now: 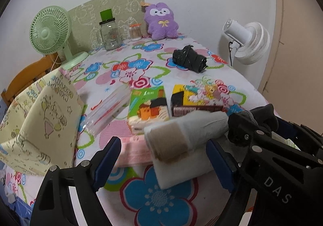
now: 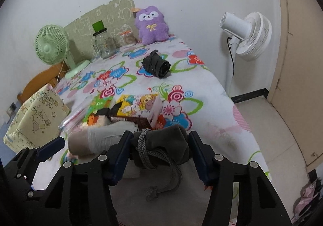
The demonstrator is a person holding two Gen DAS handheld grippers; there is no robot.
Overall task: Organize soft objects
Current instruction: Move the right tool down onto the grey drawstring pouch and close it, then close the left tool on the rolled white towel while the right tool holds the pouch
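Item: right gripper [image 2: 158, 155], jaws narrowing around a dark grey bundle [image 2: 163, 145] with a knotted cord [image 2: 148, 153]; pads appear to be touching its sides, so it is reading as a grip.

Item: left gripper [image 1: 164, 162], jaws standing wide, straddling a rolled grey-and-tan sock [image 1: 181, 135] that is lying across a white folded cloth [image 1: 181, 173] on the floral bedspread [image 1: 161, 201]; nothing clamped.

Risk, as judged: the loose cord end is trailing below the bundle and could be snagging a finger, and a shallow pinch may be letting the soft bundle slip out.

Surroundings: two boxes [image 1: 149, 105], a clear plastic sleeve [image 1: 109, 107], a black rolled item [image 1: 189, 58], a purple plush [image 1: 161, 21], a glass jar [image 1: 110, 32]. A yellow fabric bin [image 1: 40, 125] is sitting at the left edge; the boxes are crowding the path.
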